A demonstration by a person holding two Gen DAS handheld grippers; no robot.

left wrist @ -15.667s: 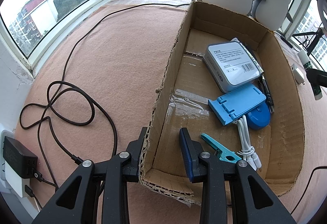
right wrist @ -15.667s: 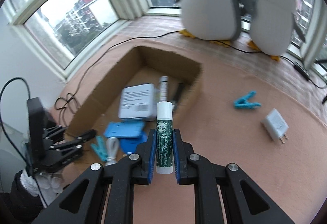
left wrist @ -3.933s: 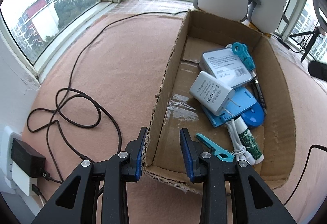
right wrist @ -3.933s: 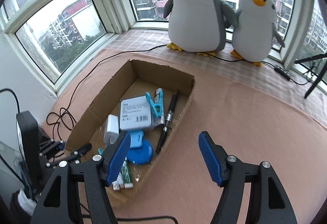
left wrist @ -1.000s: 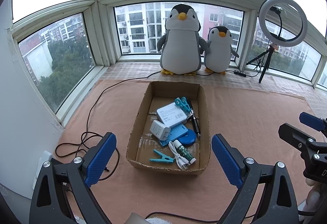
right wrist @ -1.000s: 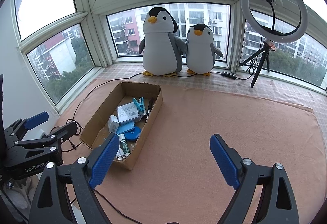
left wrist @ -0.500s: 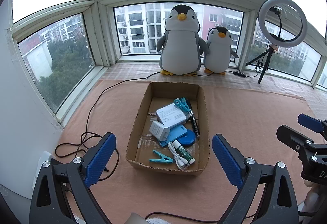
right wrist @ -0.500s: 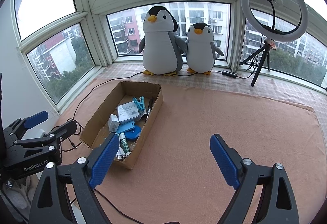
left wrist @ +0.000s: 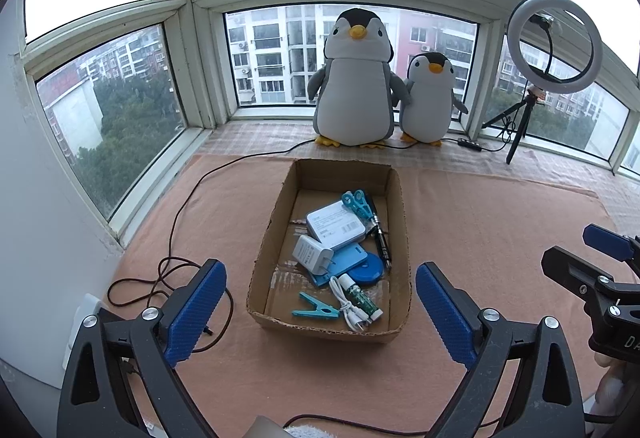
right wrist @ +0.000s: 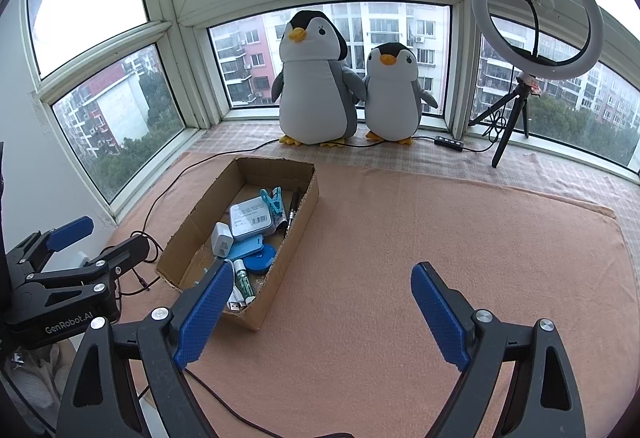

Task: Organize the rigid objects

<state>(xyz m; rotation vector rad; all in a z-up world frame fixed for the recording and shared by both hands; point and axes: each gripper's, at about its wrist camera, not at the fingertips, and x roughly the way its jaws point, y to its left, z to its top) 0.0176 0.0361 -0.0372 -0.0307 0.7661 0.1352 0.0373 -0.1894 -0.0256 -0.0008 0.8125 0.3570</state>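
An open cardboard box (left wrist: 280, 206) (right wrist: 304, 214) stands on the pink cloth. In it lie a white power bank (left wrist: 335, 224), a white charger (left wrist: 311, 254), a blue phone stand (left wrist: 344, 266), a blue round tape (left wrist: 370, 270), two teal clips (left wrist: 314, 310) (left wrist: 356, 203), a black pen (left wrist: 379, 234), a green lip balm (left wrist: 360, 299) and a white cable (left wrist: 345, 308). My left gripper (left wrist: 320, 310) is wide open and empty, held back from the box. My right gripper (right wrist: 320, 310) is wide open and empty, to the box's right.
Two plush penguins (left wrist: 356, 78) (left wrist: 430, 98) stand on the sill behind the box. A ring light on a tripod (left wrist: 554, 46) is at the back right. A dark cable (left wrist: 176, 222) runs over the cloth left of the box to a wall plug.
Over the last second both grippers barely moved. Earlier the right gripper held the lip balm, which now lies in the box, and both grippers pulled back and opened wide.
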